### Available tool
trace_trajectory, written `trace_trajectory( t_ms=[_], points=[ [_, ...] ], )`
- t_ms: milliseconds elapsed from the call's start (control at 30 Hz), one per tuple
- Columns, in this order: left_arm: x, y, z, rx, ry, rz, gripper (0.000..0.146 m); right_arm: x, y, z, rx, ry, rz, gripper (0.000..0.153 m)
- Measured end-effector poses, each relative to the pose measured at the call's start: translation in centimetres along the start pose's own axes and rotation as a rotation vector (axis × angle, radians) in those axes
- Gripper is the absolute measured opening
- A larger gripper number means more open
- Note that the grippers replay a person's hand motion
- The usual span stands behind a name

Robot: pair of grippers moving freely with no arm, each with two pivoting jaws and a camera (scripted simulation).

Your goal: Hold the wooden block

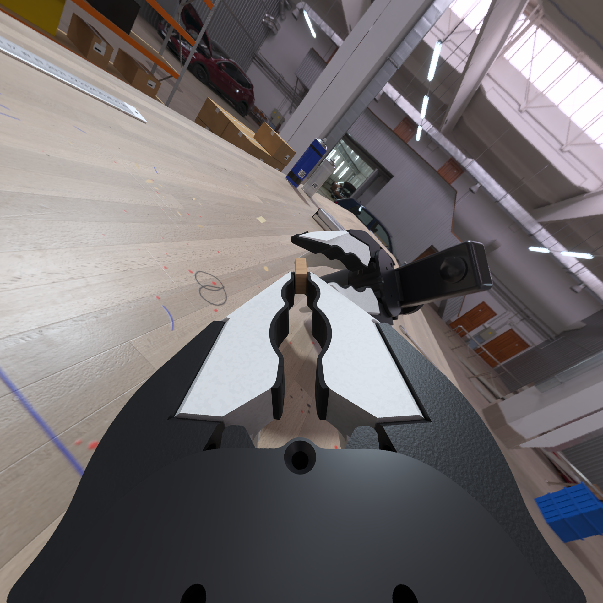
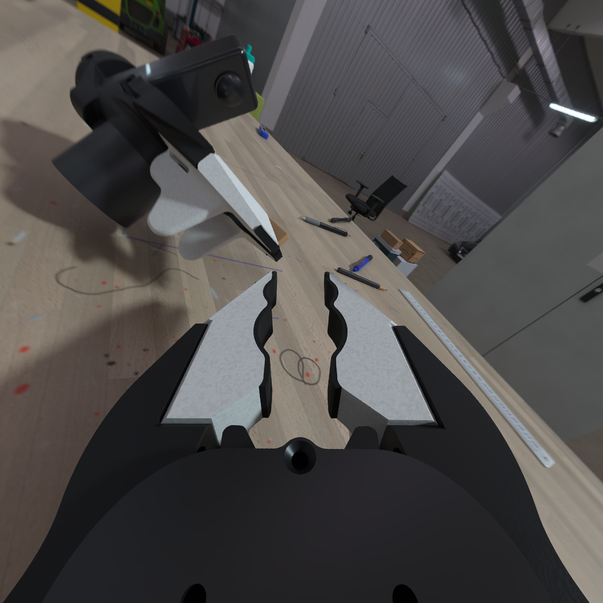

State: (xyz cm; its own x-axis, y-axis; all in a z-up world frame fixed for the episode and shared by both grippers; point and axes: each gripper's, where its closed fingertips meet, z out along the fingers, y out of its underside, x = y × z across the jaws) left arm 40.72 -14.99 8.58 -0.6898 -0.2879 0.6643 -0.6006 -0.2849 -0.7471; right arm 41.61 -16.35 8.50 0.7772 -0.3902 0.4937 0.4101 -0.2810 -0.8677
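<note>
A small light wooden block (image 1: pixel 300 277) is pinched between the tips of my left gripper (image 1: pixel 300 282), which is shut on it. In the right wrist view the left gripper (image 2: pixel 275 253) comes in from the upper left, and the block (image 2: pixel 280 233) shows partly behind its finger. My right gripper (image 2: pixel 300 277) is open and empty, with its tips just short of the left gripper's tips and the block. In the left wrist view the right gripper (image 1: pixel 318 266) faces me just beyond the block, jaws spread.
On the wooden table (image 2: pixel 98 326) lie a pencil (image 2: pixel 360 279), a blue marker (image 2: pixel 362 263), a pen (image 2: pixel 326 225) and a long ruler (image 2: pixel 473 375) near the right edge. Two spray cans (image 1: pixel 306 163) stand at the far edge. A second ruler (image 1: pixel 71 78) lies far left.
</note>
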Motion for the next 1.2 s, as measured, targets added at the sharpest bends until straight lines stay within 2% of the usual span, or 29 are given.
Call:
trace_trajectory(
  t_ms=[133,267,333,433,533,600,900,1000,1200],
  points=[
    [-0.6,0.3,-0.1,-0.030,-0.023,-0.042,0.005,0.6,0.6,0.1,-0.059,0.066,-0.174,0.032],
    [-1.6,1.6,-0.3,-0.154,-0.093,-0.038,0.005,0.5,0.9,0.0,-0.094,0.139,-0.554,0.051],
    [-1.8,2.2,-0.3,-0.210,-0.095,-0.051,0.005,-0.2,1.5,0.3,-0.124,0.122,-0.675,0.058],
    [-1.8,3.2,-0.1,-0.289,-0.097,-0.033,0.005,-1.2,1.6,0.4,-0.130,0.070,-0.626,0.060],
    [-1.7,3.6,0.0,-0.314,-0.096,-0.005,0.005,-2.1,2.2,0.3,-0.152,-0.037,-0.557,0.044],
    [-1.7,3.8,-0.1,-0.332,-0.095,0.008,0.005,-2.5,2.5,0.3,-0.159,-0.072,-0.569,0.034],
    [-1.3,5.4,0.0,-0.466,-0.074,0.074,0.005,-3.8,3.3,-0.6,-0.157,-0.255,-0.639,0.029],
    [-0.9,5.9,0.1,-0.500,-0.058,0.117,0.006,-4.2,3.4,-1.2,-0.130,-0.326,-0.597,0.027],
    [-1.0,6.3,0.0,-0.540,-0.067,0.152,0.006,-4.4,3.4,-1.7,-0.094,-0.347,-0.638,0.028]
  ],
)
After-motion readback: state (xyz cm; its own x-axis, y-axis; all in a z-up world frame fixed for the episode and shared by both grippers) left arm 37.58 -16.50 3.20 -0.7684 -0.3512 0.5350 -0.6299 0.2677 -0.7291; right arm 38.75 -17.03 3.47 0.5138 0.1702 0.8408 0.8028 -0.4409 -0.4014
